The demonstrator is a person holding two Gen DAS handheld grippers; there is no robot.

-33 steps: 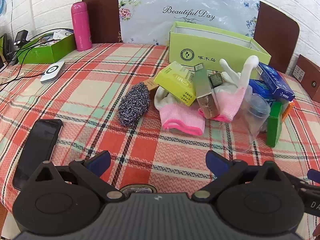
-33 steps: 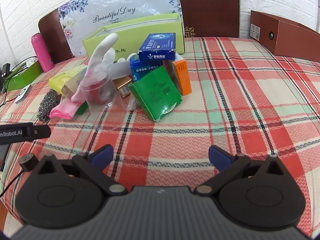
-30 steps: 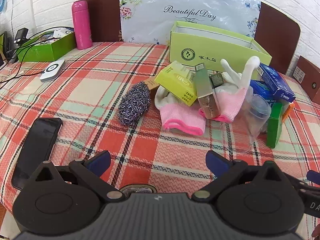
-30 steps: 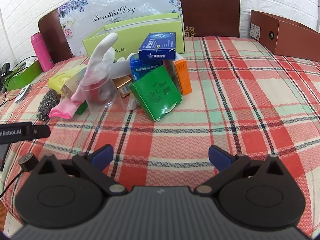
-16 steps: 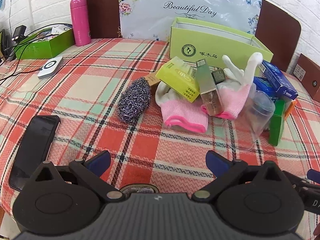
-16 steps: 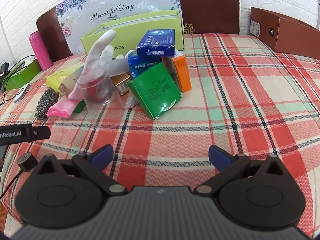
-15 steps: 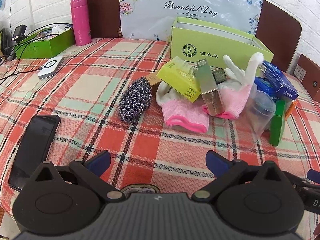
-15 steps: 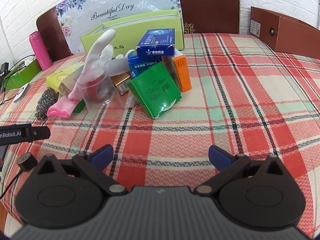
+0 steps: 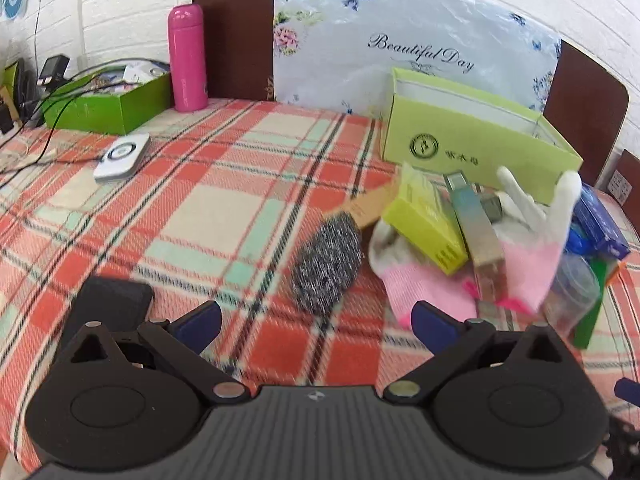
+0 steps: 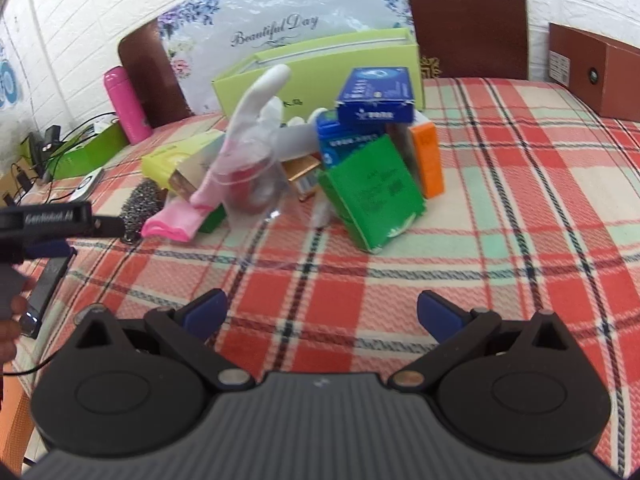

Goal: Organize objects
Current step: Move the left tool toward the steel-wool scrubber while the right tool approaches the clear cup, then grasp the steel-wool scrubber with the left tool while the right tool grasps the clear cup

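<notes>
Left gripper: jaws spread wide, empty, above the tablecloth.
Steel scourer: just ahead of the left jaws, near centre; long axis runs away and slightly rightward.
Right gripper: jaws spread wide, empty.
Green box: ahead of the right jaws, leaning on the pile.
Nearer hand: left, probably; the view is blurred.
Lime open box: behind the pile.

The right claw gapes empty before the green box.

woven cloth tablecloth; wiry metal scourer; clear plastic cup
</notes>
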